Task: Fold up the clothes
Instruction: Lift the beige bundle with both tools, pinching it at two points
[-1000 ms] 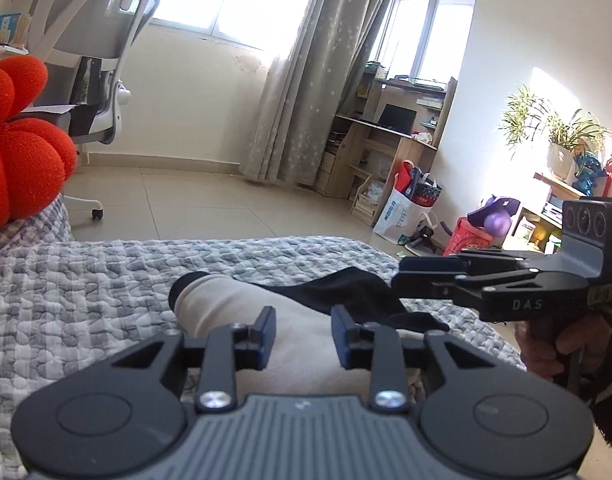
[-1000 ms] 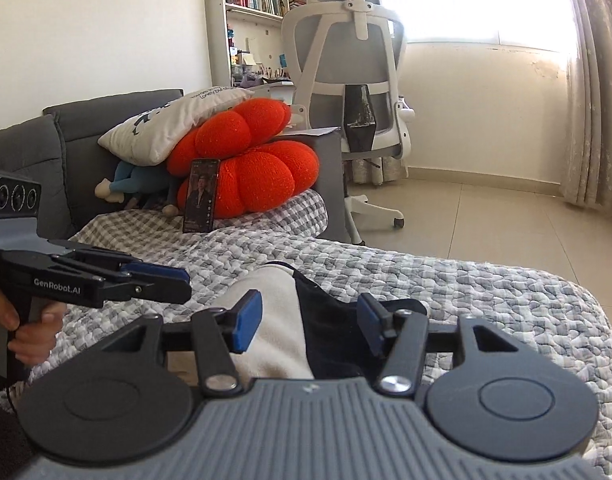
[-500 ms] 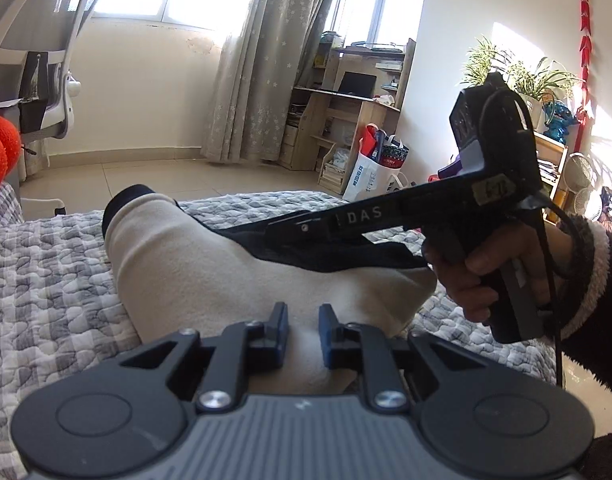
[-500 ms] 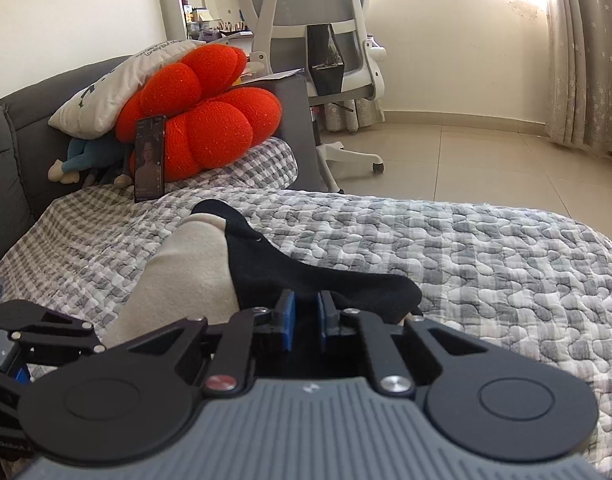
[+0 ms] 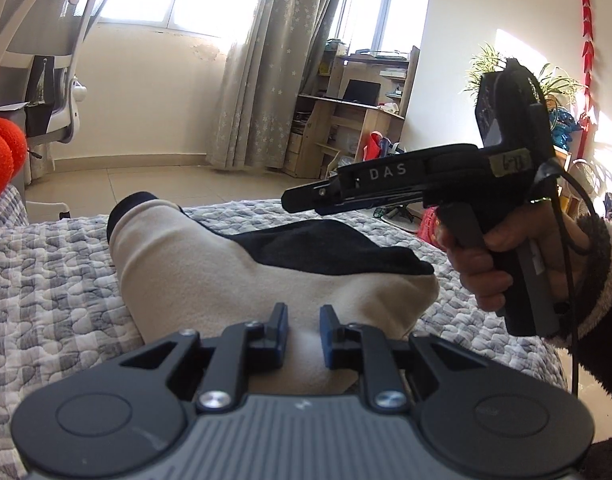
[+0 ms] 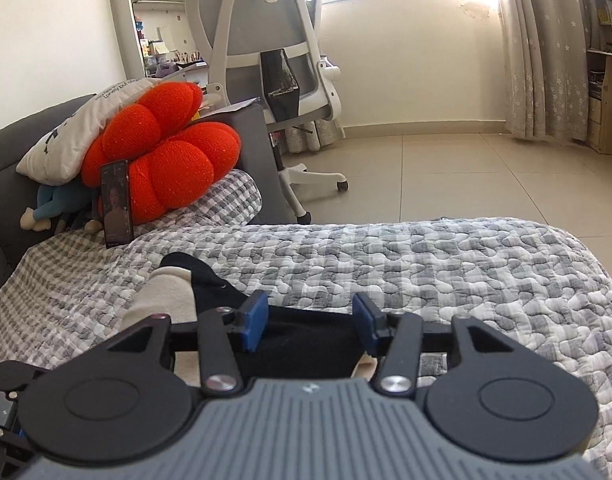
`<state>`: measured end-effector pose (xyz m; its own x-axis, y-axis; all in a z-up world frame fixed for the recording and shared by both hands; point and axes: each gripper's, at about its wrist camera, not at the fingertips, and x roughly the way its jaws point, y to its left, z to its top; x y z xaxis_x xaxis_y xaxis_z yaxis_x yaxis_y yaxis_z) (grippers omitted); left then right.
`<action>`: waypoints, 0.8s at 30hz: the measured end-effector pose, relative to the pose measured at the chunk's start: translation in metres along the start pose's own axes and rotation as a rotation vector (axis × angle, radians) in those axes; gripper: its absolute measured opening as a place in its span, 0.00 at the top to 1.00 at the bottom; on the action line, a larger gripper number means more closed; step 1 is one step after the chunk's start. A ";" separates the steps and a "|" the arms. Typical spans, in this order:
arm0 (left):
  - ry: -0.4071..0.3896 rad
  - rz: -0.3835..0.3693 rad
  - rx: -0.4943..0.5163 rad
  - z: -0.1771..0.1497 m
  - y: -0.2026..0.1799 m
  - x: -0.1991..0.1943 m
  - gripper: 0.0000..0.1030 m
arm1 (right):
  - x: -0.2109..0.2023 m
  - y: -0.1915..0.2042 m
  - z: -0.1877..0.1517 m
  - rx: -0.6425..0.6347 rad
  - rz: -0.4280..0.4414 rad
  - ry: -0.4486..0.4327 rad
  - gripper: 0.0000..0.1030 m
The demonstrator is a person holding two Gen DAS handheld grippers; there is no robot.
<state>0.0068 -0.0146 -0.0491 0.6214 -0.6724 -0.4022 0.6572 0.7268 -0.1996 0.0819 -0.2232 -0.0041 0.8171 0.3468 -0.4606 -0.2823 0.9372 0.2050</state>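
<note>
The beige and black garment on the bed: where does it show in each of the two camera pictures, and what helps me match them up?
Left wrist view: the garment fills the centre, beige part nearest, black part toward the right.
Right wrist view: the garment sits low and left of centre, its black part running under the tool.
Shared landmark: the white office chair, top left in the left view, top centre in the right.

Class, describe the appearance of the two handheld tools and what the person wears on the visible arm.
Both tools are black with blue pads and grey ribbed bodies. The right tool, seen side-on, has a pistol handle, white "DAS" lettering, a handwritten label and a black cable. The right hand emerges from a dark sleeve with a fleecy cream cuff.
</note>
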 end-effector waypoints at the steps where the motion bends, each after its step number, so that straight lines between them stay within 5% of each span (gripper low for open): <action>1: -0.003 0.001 -0.002 0.000 0.000 0.000 0.83 | -0.004 0.004 -0.002 -0.008 0.011 -0.010 0.50; 15: -0.011 -0.039 -0.052 0.003 0.010 -0.005 0.81 | -0.003 0.009 -0.043 -0.073 0.007 -0.022 0.54; 19: -0.054 -0.068 -0.164 0.015 0.031 -0.018 0.64 | -0.013 0.010 -0.035 -0.056 0.025 -0.032 0.52; 24: -0.110 -0.011 -0.189 0.028 0.048 -0.019 0.63 | -0.021 0.012 -0.026 -0.055 0.038 -0.062 0.51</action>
<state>0.0388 0.0292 -0.0267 0.6639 -0.6845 -0.3010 0.5794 0.7254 -0.3716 0.0481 -0.2188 -0.0140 0.8343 0.3805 -0.3991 -0.3392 0.9248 0.1725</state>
